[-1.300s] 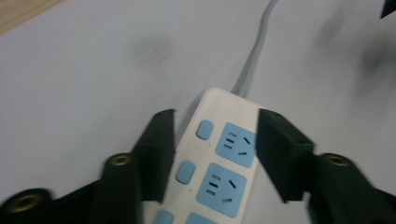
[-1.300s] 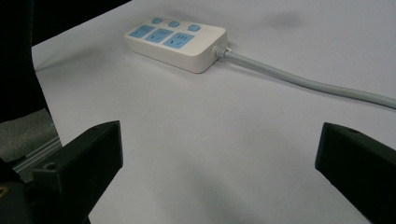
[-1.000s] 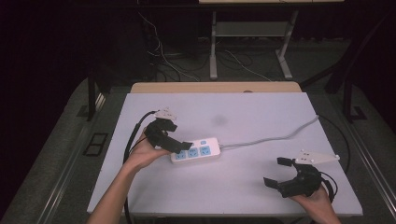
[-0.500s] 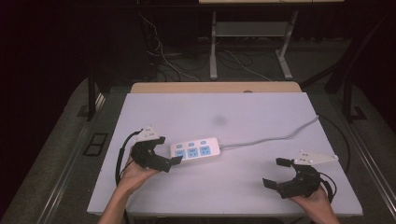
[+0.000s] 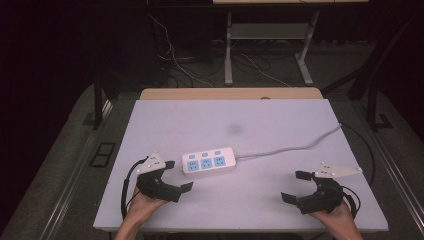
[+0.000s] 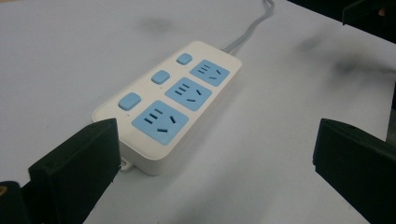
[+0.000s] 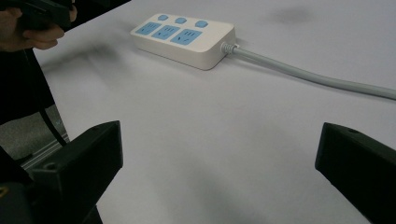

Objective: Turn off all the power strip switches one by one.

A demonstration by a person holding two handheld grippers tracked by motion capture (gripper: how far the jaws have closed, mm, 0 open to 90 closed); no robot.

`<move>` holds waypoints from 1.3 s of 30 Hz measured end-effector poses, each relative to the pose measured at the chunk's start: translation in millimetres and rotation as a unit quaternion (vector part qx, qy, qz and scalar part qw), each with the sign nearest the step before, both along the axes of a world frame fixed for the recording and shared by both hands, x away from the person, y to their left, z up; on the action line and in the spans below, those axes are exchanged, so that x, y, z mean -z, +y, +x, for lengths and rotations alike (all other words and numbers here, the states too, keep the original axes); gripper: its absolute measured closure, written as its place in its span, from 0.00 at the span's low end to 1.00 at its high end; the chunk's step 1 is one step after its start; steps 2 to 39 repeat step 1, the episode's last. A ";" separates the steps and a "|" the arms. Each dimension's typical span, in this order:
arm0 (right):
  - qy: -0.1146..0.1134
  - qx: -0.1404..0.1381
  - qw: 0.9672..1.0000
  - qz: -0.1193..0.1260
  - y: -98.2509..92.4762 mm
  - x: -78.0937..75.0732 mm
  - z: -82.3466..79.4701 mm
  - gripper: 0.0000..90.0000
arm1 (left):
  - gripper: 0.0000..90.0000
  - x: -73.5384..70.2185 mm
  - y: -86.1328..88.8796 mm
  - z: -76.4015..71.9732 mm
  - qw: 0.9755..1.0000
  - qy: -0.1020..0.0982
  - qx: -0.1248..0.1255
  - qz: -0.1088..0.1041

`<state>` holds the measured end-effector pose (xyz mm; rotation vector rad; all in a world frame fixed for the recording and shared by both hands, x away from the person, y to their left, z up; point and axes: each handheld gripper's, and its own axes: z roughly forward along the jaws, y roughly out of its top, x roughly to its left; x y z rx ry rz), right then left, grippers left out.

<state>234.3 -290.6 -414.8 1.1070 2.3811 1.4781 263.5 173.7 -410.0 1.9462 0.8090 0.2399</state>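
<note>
A white power strip (image 5: 209,160) with three blue sockets and three blue switches lies flat near the middle of the pale table (image 5: 280,120). Its grey cord (image 5: 290,149) runs off to the right edge. My left gripper (image 5: 177,175) is open at the front left, just short of the strip's left end and not touching it. In the left gripper view the strip (image 6: 173,105) lies ahead between the spread jaws of the left gripper (image 6: 217,140). My right gripper (image 5: 292,186) is open at the front right with nothing in it. The right gripper view shows the strip (image 7: 184,37) and cord (image 7: 303,77) well beyond the right gripper (image 7: 219,144).
A dark smudge (image 5: 234,129) marks the tabletop behind the strip. A wooden edge (image 5: 230,93) borders the table's far side. Metal frame legs (image 5: 229,55) and loose cables (image 5: 175,60) stand on the dark floor beyond.
My left gripper has drawn back from the strip's left end toward the near edge of the table. The strip and the right gripper have stayed where they were.
</note>
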 end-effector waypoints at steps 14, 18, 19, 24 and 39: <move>0.000 0.000 1.000 0.000 0.0 0.0 -0.2 0.01 | 0.00 0.8 -0.3 -0.3 1.000 0.001 0.000 -0.001; 0.000 0.000 1.000 0.000 0.0 0.0 -0.2 0.01 | 0.00 0.8 -0.3 -0.3 1.000 0.001 0.000 -0.001; 0.000 0.000 1.000 0.000 0.0 0.0 -0.2 0.01 | 0.00 0.8 -0.3 -0.3 1.000 0.001 0.000 -0.001; 0.000 0.000 1.000 0.000 0.0 0.0 -0.2 0.01 | 0.00 0.8 -0.3 -0.3 1.000 0.001 0.000 -0.001; 0.000 0.000 1.000 0.000 0.0 0.0 -0.2 0.01 | 0.00 0.8 -0.3 -0.3 1.000 0.001 0.000 -0.001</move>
